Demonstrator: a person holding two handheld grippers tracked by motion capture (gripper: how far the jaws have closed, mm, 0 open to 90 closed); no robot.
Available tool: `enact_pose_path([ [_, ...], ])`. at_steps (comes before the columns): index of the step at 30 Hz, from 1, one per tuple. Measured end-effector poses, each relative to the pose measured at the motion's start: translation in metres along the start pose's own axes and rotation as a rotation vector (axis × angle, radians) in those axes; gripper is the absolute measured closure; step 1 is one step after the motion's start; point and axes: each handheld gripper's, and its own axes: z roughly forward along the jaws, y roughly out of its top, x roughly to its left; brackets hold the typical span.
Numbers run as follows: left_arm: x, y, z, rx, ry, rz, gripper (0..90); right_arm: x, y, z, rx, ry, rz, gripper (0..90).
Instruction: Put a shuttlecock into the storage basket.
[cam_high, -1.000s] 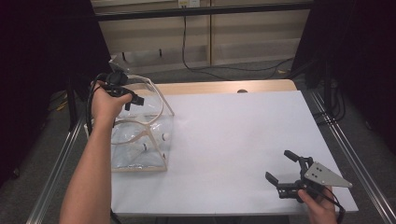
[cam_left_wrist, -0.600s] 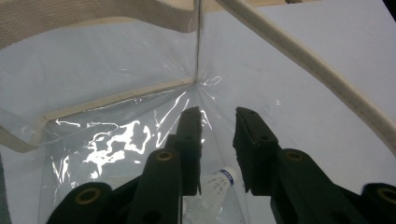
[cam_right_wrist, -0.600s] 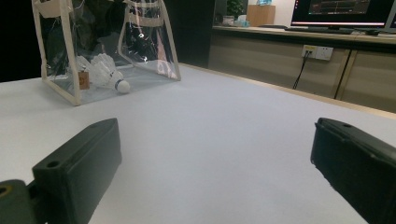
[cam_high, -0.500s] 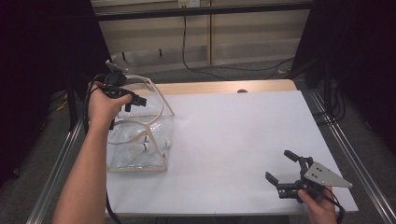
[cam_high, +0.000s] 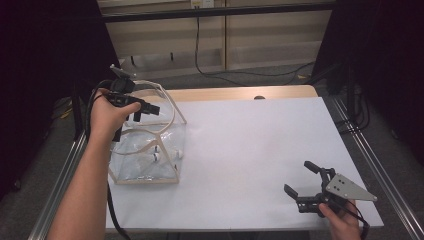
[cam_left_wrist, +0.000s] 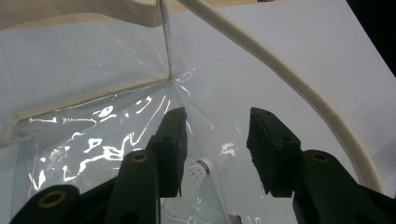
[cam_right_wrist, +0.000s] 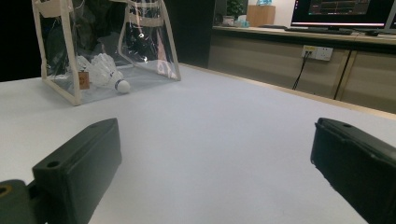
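Even overhead light makes the white table (cam_high: 250, 150) bright in the high view, while the surroundings on both sides fall into near black. Glare streaks the clear bag (cam_left_wrist: 93, 140) in the left gripper view. In the right gripper view the 2 near jaws are soft and blurred, and the distant monitor (cam_right_wrist: 345, 11) glows.

Clear, glossy plastic bag (cam_high: 150, 150) edged and strapped in cream webbing. White shuttlecock (cam_left_wrist: 196, 175) inside, white cork tip banded in blue. Plain white tabletop (cam_high: 250, 150), pale wood strip along its far edge. Matte black left gripper (cam_high: 131, 102) and right gripper (cam_high: 305, 182), the latter topped with a grey plate. Beige cabinets behind, black cables.
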Motion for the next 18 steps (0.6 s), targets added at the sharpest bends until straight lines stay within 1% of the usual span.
enact_pose_path([
  [2, -0.002, 0.0, -0.001, 0.008, -0.005, 0.016, 55.6, 0.0, 0.0, 0.0, 0.0, -0.001, -0.001, 1.4],
  [3, -0.003, 0.0, -0.002, 0.006, -0.006, 0.013, 54.1, 0.0, 0.0, 0.0, -0.001, 0.0, -0.002, 1.4],
  [5, -0.006, -0.001, -0.003, 0.001, -0.023, 0.017, 51.6, 0.0, 0.0, 0.0, 0.0, 0.0, -0.001, 1.4],
  [8, -0.01, -0.001, -0.004, -0.014, -0.045, 0.013, 47.4, 0.0, 0.0, 0.0, -0.002, 0.0, -0.001, 1.4],
  [9, -0.01, -0.001, -0.004, -0.005, -0.053, 0.021, 46.4, 0.0, 0.0, 0.0, -0.001, 0.001, -0.001, 1.4],
  [10, -0.011, -0.002, -0.004, -0.017, -0.053, 0.018, 45.6, 0.0, 0.0, 0.0, -0.001, 0.001, -0.001, 1.4],
  [14, -0.014, -0.003, -0.006, -0.027, -0.065, 0.042, 42.0, 0.0, 0.0, 0.0, -0.001, 0.0, -0.001, 1.4],
  [15, -0.014, -0.004, -0.007, -0.037, -0.066, 0.039, 41.1, 0.0, 0.0, 0.0, -0.002, 0.0, 0.0, 1.4],
  [18, -0.017, -0.005, -0.008, -0.042, -0.077, 0.045, 40.0, 0.0, 0.0, 0.0, 0.001, 0.002, -0.001, 1.4],
])
